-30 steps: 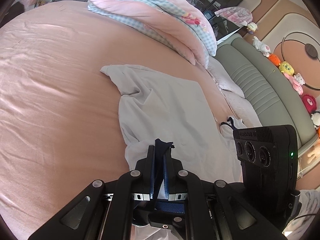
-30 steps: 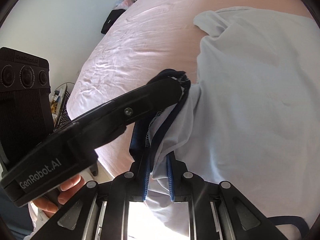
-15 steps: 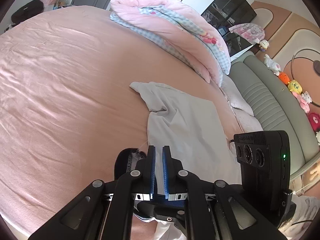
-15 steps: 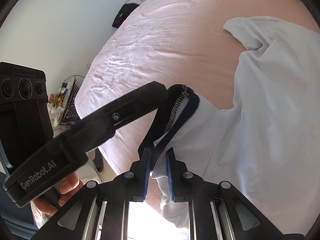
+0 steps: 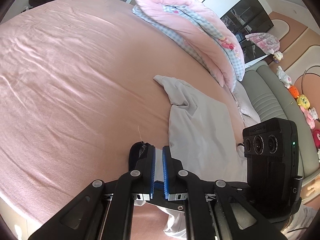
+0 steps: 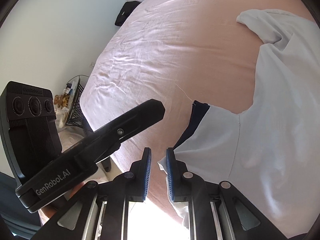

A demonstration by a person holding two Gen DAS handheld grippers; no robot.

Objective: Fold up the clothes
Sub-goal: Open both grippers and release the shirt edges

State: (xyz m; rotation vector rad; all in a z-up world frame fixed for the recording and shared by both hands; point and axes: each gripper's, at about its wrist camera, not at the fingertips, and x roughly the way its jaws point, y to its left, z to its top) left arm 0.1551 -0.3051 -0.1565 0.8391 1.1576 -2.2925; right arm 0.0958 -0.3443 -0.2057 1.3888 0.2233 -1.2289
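1. Left gripper [image 5: 158, 156]: lower centre of its own view, angled down toward the bed [image 5: 70, 80]. Jaws nearly closed, pinching the navy-trimmed sleeve edge of the white shirt [image 5: 200, 120].
2. Right gripper [image 6: 158, 160]: lower centre of its view, pitched downward. Jaws stand at a narrow gap; the shirt hem lies against the right pad's outer side, and whether cloth is gripped cannot be told.
3. White shirt [image 6: 280, 120]: spread on the pink bed, right half of the right-wrist view.
4. Folded quilt [image 5: 190, 24]: upper centre, left-wrist view.
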